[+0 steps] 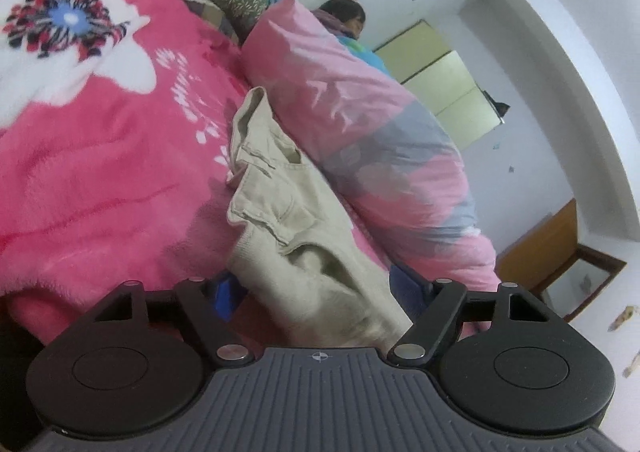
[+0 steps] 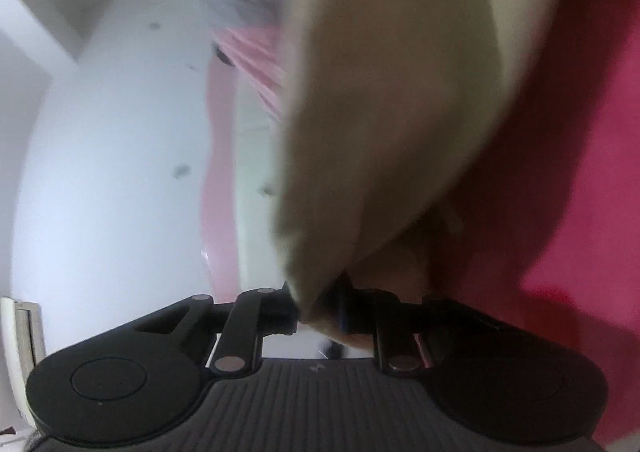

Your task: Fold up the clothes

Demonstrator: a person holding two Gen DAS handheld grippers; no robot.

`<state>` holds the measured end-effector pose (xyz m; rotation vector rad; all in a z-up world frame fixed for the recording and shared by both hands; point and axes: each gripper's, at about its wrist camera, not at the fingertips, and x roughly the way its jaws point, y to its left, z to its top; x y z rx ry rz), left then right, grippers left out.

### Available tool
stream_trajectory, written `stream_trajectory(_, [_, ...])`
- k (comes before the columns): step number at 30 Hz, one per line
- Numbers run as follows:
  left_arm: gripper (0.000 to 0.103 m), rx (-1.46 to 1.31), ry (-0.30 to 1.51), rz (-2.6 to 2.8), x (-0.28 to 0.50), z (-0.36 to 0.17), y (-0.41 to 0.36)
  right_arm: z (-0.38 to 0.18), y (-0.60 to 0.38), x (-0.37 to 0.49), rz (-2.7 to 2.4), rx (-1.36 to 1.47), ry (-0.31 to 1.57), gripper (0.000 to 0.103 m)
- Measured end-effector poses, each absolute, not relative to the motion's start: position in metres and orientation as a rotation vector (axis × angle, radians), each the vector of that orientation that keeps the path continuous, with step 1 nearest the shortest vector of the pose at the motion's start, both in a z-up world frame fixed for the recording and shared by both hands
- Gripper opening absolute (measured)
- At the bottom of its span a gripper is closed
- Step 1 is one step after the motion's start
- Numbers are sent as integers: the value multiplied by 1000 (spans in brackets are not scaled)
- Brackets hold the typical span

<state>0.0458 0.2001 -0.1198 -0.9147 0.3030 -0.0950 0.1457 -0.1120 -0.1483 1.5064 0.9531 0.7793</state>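
The beige trousers (image 1: 288, 219) lie on the pink blanket (image 1: 100, 171), beside the rolled quilt (image 1: 360, 139); the right gripper (image 2: 320, 312) is clenched on their edge; the left gripper (image 1: 316, 292) straddles the near end, unclamped; it should pinch before lifting.

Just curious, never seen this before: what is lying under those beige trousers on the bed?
The beige trousers lie on a pink flowered blanket, beside a rolled pink-and-grey quilt. Whatever lies beneath the blanket is covered.
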Motion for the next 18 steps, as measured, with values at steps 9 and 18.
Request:
stream_trajectory(9, [59,-908,322,-86,48,-123,207,-55,-123,127,898,660,1071,93])
stream_trajectory(18, [23,-852,279,-37,47,-118,215,43,-87,236,867,99,753,103])
